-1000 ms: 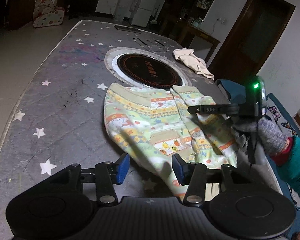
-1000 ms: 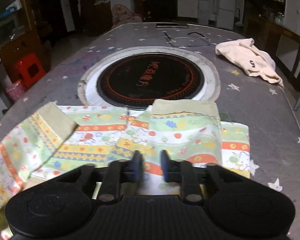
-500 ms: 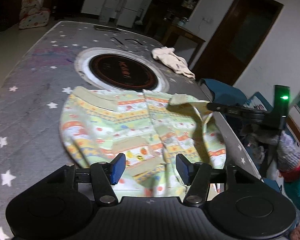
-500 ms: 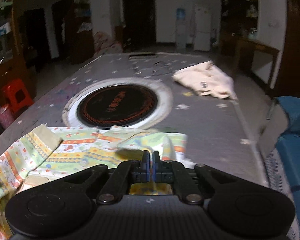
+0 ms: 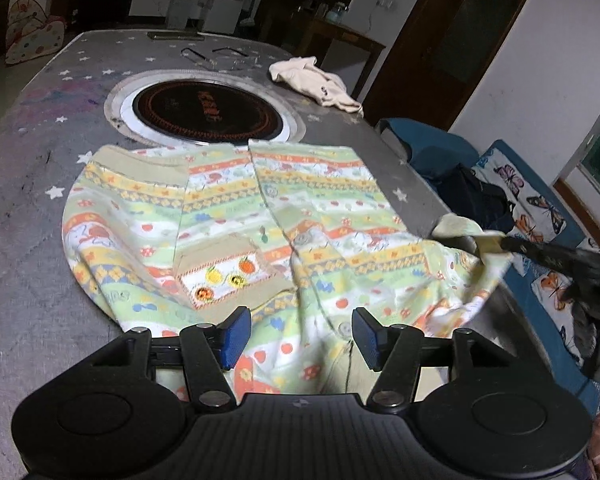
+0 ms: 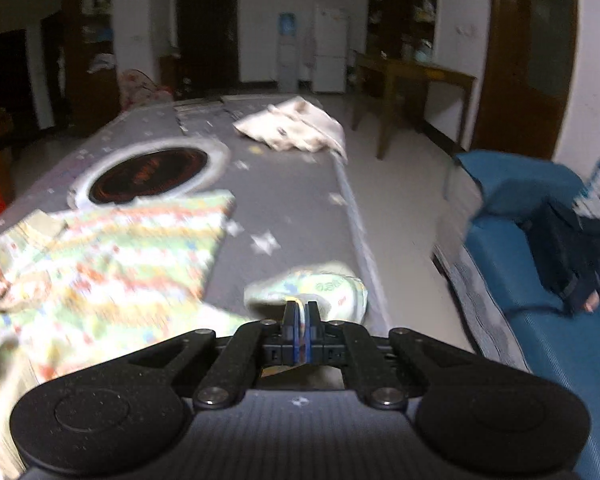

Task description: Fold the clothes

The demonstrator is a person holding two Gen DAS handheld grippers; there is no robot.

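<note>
The table (image 5: 32, 184), grey with white stars, fills the view, a round black hob (image 5: 204, 114) sunk into its middle. Spread across the near half, just this side of the hob, is the shirt (image 5: 228, 216), striped green, yellow and orange, its front placket running up the centre and a fruit-print pocket on one panel. Its far hem lies flat near the hob's rim; its right sleeve is pulled out past the table's right edge and lifted clear of the surface. Up at the far right corner sits a crumpled cream garment (image 5: 316, 84), well apart from the shirt. Off the right edge there's a blue sofa (image 6: 540, 280) with a dark bag (image 6: 572, 256) on it. Now the grippers: the right gripper (image 6: 301, 312) has its jaws clamped tight on the sleeve cuff (image 6: 320, 284), fabric bunched up just ahead of the blue pads, and the view is streaked with blur. The left gripper (image 5: 300, 336) hovers over the shirt's near edge, jaws parted after widening a touch, blue pads either side of the placket, pressing on nothing.
</note>
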